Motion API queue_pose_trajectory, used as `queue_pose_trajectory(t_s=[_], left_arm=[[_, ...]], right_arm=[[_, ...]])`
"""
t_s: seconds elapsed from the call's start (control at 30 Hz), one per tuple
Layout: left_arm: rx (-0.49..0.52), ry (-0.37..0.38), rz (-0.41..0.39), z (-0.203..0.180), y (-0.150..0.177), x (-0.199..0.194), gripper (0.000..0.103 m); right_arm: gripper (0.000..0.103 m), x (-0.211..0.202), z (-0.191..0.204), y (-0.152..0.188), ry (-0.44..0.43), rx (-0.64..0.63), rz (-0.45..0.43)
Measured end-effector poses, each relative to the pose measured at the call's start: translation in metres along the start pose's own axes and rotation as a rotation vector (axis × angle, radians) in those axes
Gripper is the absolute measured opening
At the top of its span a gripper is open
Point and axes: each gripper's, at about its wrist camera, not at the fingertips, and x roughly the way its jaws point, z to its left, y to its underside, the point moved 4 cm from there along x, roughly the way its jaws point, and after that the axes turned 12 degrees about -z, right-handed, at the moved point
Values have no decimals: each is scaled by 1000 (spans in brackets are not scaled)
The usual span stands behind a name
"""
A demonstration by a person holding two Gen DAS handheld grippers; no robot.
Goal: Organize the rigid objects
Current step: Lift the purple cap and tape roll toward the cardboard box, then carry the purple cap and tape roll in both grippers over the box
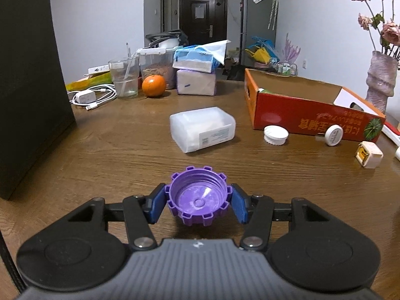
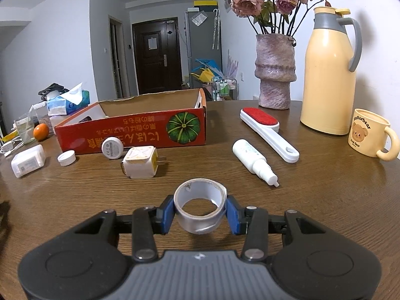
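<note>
A purple cap (image 1: pixel 198 196) is clamped between the closed-in jaws of the left gripper (image 1: pixel 198 203) and a tape roll (image 2: pixel 200 206) between those of the right gripper (image 2: pixel 200 211), both above the tabletop (image 1: pixel 100 155) near its front edge.

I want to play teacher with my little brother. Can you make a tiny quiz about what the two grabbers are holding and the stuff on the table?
1. What colour is the cap in the left gripper?
2. True or false: the right gripper holds a roll of tape.
3. Which lies beside the spray bottle: A) lint brush, B) scissors, C) spoon?

Key:
1. Purple.
2. True.
3. A.
</note>
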Motion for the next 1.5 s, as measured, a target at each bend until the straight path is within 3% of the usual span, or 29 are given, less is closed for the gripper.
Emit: queue_pose_trajectory(t_s=[0.7,1.17,1.5], left_arm=[[27,114,-72,-60,-28,-14,55],[54,208,-120,-103,-48,-19,56],[63,230,-153,-122,-66,-14,56]], right_arm=[[42,-10,3,-16,-39,-16,-42],[42,-9,23,-36,-82,-62,-76],[42,-1,45,-56,-124,-89,-106]])
